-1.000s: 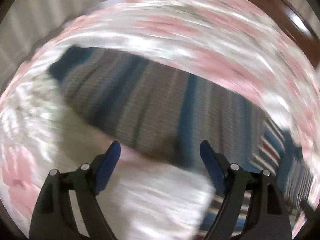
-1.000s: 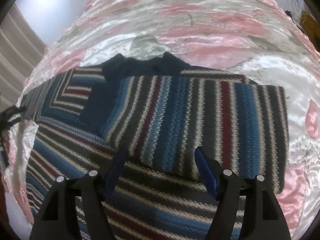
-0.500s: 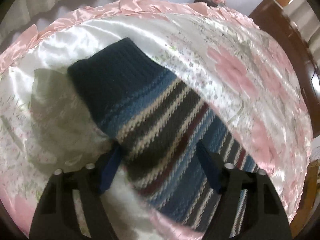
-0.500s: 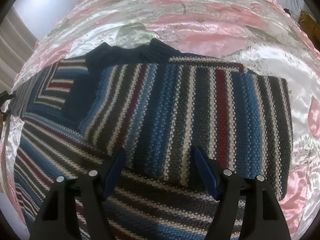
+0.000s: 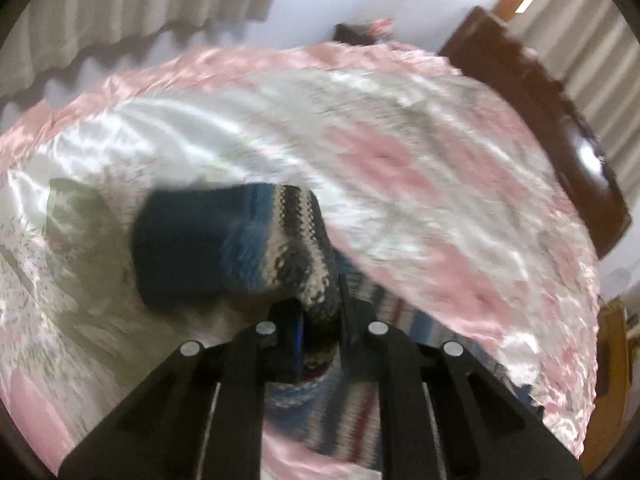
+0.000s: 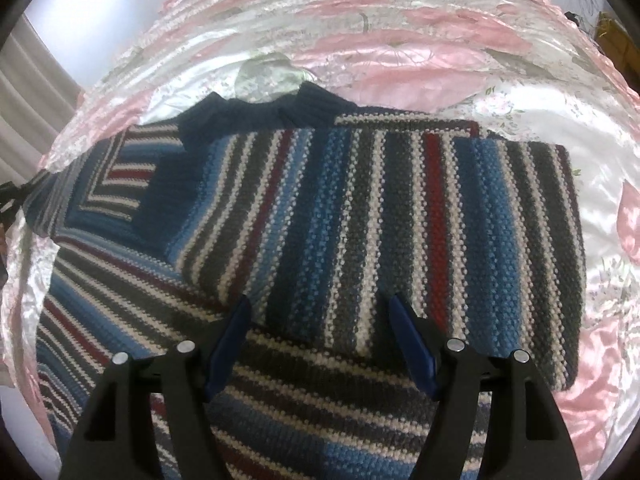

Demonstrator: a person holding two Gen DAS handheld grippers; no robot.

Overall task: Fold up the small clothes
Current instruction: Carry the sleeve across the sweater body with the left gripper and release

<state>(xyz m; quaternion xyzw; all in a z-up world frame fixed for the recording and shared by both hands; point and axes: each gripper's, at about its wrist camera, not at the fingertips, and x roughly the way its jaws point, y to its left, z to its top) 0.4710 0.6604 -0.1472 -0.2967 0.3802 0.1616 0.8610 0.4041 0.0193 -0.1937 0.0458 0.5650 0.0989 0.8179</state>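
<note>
One sleeve [image 5: 224, 240] pinched in my left gripper [image 5: 320, 320], lifted mid-frame over bed [image 5: 400, 140], view blurred. Right gripper [image 6: 320, 336] wide, over striped sweater [image 6: 360, 220] frame centre. Step probably second sleeve fold; next: carry cuff across body, release.

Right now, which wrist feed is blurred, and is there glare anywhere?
Left wrist view: motion-blurred, the sleeve and bedspread smeared. Right wrist view: sharp, sweater knit stitches legible, satin glare on the bedspread at right. Both show fisheye bending.
</note>
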